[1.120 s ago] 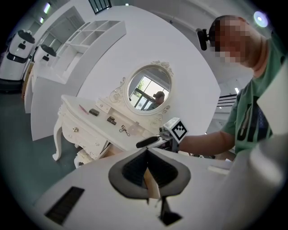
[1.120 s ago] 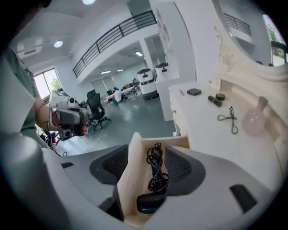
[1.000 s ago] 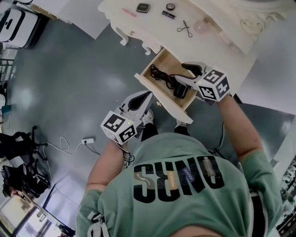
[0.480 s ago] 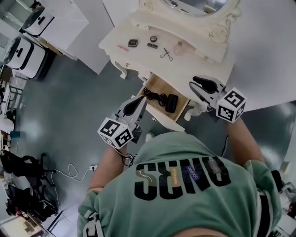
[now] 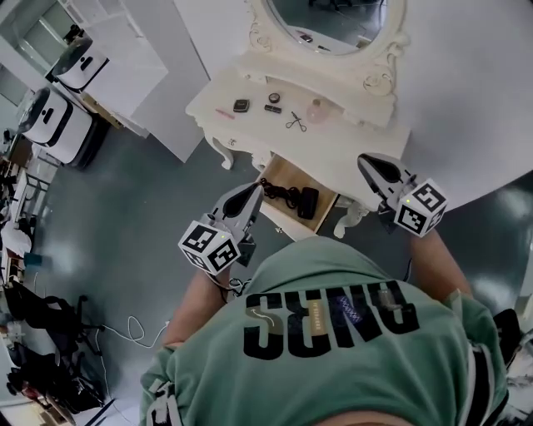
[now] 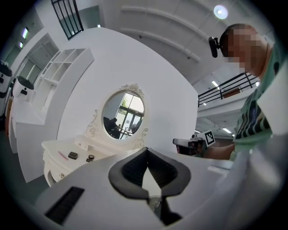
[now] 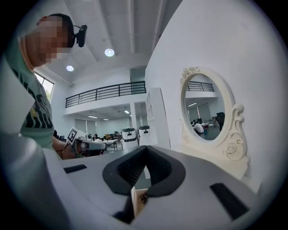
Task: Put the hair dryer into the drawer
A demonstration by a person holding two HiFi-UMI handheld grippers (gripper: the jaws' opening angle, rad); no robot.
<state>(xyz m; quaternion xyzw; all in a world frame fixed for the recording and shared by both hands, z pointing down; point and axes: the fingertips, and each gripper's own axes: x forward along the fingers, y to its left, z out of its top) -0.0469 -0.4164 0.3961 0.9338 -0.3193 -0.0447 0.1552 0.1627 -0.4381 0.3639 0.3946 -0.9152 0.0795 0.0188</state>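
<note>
The black hair dryer (image 5: 308, 202) lies with its coiled cord (image 5: 279, 190) inside the open wooden drawer (image 5: 288, 170) of the white dressing table (image 5: 350, 146). My left gripper (image 5: 255, 189) hovers by the drawer's left front corner. In its own view, the left gripper (image 6: 147, 152) is shut on nothing. My right gripper (image 5: 364, 158) is raised to the right of the drawer, over the table's edge. Its own view shows the right gripper (image 7: 146, 148) shut and empty too. Both point level toward the oval mirror (image 5: 329, 21).
On the tabletop lie scissors (image 5: 296, 122), a dark compact (image 5: 241, 106), a small jar (image 5: 274, 97), a pink bottle (image 5: 316, 111) and a pink pen (image 5: 224, 113). White machines (image 5: 62, 125) stand at the left, chairs (image 5: 37, 333) and a floor cable (image 5: 133, 329) behind.
Both grippers rose away from the drawer. The right gripper, which was over the hair dryer inside the drawer, came out to the right and shut empty. The dryer stays in the drawer.
</note>
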